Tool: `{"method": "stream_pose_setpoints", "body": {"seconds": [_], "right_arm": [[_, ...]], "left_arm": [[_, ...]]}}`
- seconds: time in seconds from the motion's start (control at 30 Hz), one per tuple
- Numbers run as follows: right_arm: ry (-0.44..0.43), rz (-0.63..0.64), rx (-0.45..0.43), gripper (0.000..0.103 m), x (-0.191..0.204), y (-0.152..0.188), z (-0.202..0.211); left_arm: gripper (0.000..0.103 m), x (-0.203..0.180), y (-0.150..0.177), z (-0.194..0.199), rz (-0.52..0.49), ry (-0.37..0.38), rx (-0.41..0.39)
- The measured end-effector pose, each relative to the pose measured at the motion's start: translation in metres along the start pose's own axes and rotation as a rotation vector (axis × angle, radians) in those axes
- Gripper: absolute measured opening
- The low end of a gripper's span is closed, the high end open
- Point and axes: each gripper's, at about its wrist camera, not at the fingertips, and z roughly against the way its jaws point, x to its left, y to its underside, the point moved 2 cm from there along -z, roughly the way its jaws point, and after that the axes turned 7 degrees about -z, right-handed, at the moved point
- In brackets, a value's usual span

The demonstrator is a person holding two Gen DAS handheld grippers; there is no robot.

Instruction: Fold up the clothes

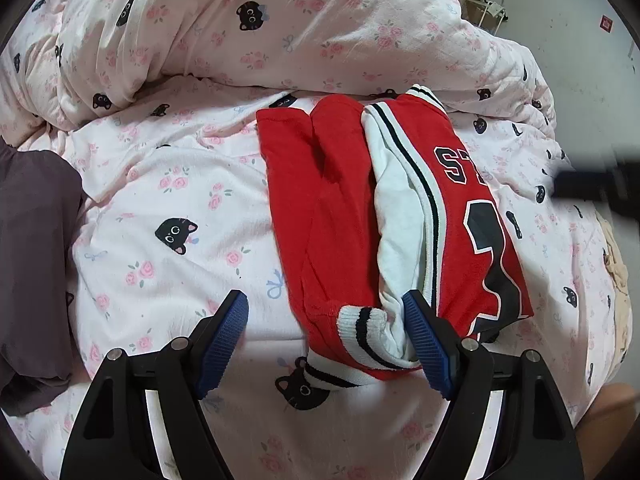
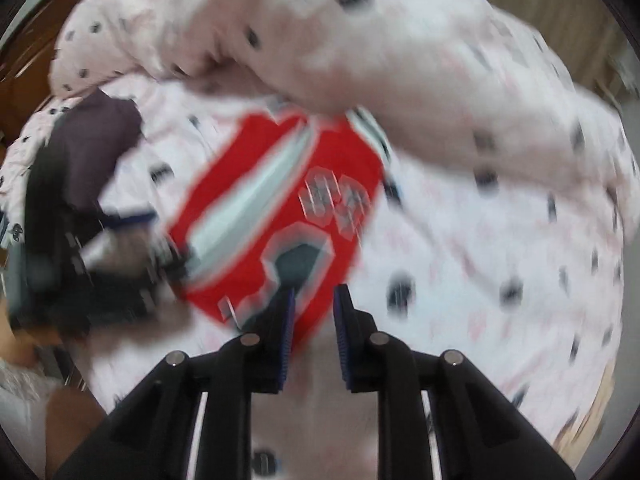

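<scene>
Jersey (image 1: 340,216) lay on the bed (image 1: 160,184), red with white trim, already doubled lengthwise into a long narrow bundle. Its long axis ran away from the left gripper (image 1: 326,340), near end by the fingertips, far end up against the heaped duvet (image 1: 240,20). That gripper's jaws stood wide apart, holding nothing. The striped cuff (image 1: 360,320) and a bunch of white sleeve sat between the pads, pressed against the right-hand pad (image 1: 426,344), while the other pad hung over bare sheet. So the left was the nearer tool, lined up with the bundle's length.

From the right wrist view everything smeared with motion blur. The right gripper (image 2: 314,312) showed a narrow gap between its pads, parted a little, with no cloth pinched that I could make out. The jersey (image 2: 280,200) lay ahead and to its left, angled across the view, its near corner just beyond the fingertips. Judging by that, any further fold would run end to end along the long axis.

Lettering on the chest was partly tucked under. A dark garment (image 1: 32,260) sat at the left, cut off by the frame. Whether this fold was half done or finished, 1 moment couldn't say.
</scene>
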Motion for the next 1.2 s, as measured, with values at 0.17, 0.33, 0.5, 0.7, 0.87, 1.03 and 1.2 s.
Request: {"method": "stream_pose_setpoints", "body": {"seconds": [0.17, 0.33, 0.5, 0.7, 0.87, 1.03, 1.2], "right_arm": [[-0.010, 0.097, -0.023, 0.029, 0.040, -0.077, -0.036], [0.059, 0.131, 0.015, 0.031, 0.072, -0.106, -0.091], [0.148, 0.155, 0.044, 0.031, 0.082, -0.108, -0.130], [0.155, 0.134, 0.041, 0.010, 0.080, -0.110, -0.140], [0.080, 0.088, 0.002, 0.004, 0.066, -0.112, -0.112], [0.012, 0.078, -0.026, 0.004, 0.067, -0.117, -0.092], [-0.042, 0.115, -0.043, 0.004, 0.084, -0.125, -0.088]], "left_arm": [[0.076, 0.004, 0.001, -0.002, 0.027, 0.026, 0.003], [0.076, 0.005, 0.000, -0.003, 0.038, 0.038, 0.007], [0.076, 0.005, 0.000, -0.001, 0.037, 0.041, 0.006], [0.076, 0.006, 0.001, 0.001, 0.039, 0.048, 0.005], [0.076, 0.004, 0.000, 0.002, 0.037, 0.047, 0.007], [0.076, 0.003, 0.000, 0.004, 0.042, 0.053, 0.013], [0.076, 0.004, 0.002, 0.008, 0.045, 0.060, 0.020]]}}
